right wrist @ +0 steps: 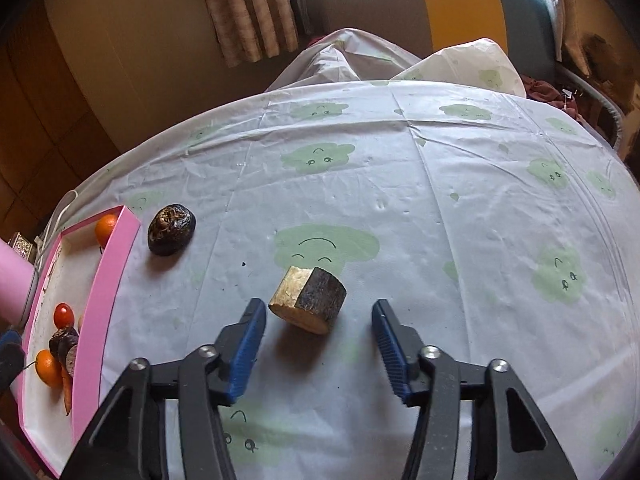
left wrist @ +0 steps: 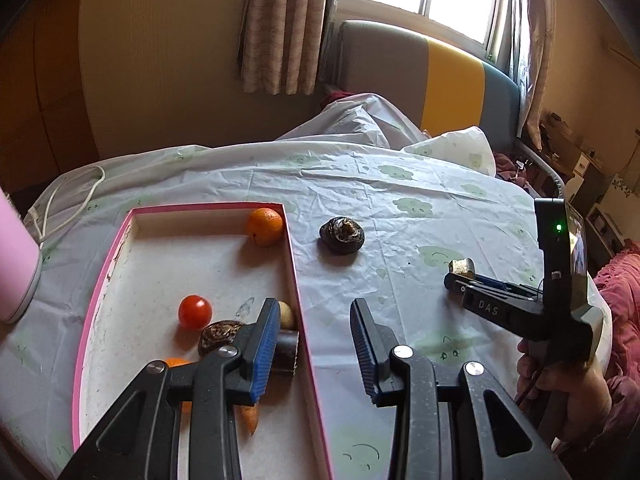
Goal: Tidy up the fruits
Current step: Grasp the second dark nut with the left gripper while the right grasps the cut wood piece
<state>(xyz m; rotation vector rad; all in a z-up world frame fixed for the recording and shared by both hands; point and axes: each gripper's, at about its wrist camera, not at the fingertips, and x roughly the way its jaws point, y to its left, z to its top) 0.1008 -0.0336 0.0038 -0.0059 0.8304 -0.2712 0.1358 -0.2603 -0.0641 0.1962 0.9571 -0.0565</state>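
A pink-walled box (left wrist: 298,300) holds an orange (left wrist: 264,226), a cherry tomato (left wrist: 195,312), a mottled dark fruit (left wrist: 218,334), a second orange, a carrot tip and a dark cut piece. My left gripper (left wrist: 315,303) hangs open over the box's right wall with nothing between its pads. On the cloth to the right of the box lies a dark round fruit (left wrist: 342,234) (right wrist: 171,229). A cut chunk (right wrist: 308,300) with dark skin and pale flesh lies just ahead of my right gripper (right wrist: 318,306) (left wrist: 456,280), which is open, its pads clear of the chunk.
The table wears a pale cloth with green cloud prints (right wrist: 440,200). A pink cylinder (left wrist: 16,264) and a white cord (left wrist: 72,208) sit at the left edge. A person's hand (left wrist: 560,380) holds the right gripper. A padded headboard stands beyond the table.
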